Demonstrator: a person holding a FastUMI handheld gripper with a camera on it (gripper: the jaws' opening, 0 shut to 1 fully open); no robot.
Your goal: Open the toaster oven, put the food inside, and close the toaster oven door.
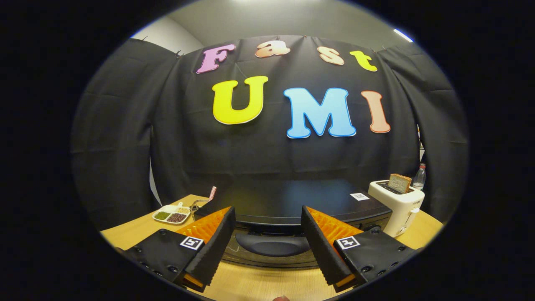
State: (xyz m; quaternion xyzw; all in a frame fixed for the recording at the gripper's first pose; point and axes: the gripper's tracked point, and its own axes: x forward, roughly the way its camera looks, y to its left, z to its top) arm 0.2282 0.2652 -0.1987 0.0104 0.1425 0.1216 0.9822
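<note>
Black and glossy, the toaster oven (288, 205) sits on the wooden table (259, 284) just ahead of the gripper (267, 238), whose wide-open, empty jaws frame its door handle (271, 244), probably lining up for a pull.

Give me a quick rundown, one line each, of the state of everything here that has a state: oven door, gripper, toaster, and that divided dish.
Toaster oven: door shut, handle untouched.
Gripper: open, fingers either side of the handle, not pressing on it.
White toaster: bread slice standing up out of its slot.
Divided dish: filled with beans or grains.
Bottle: upright behind the toaster.
</note>
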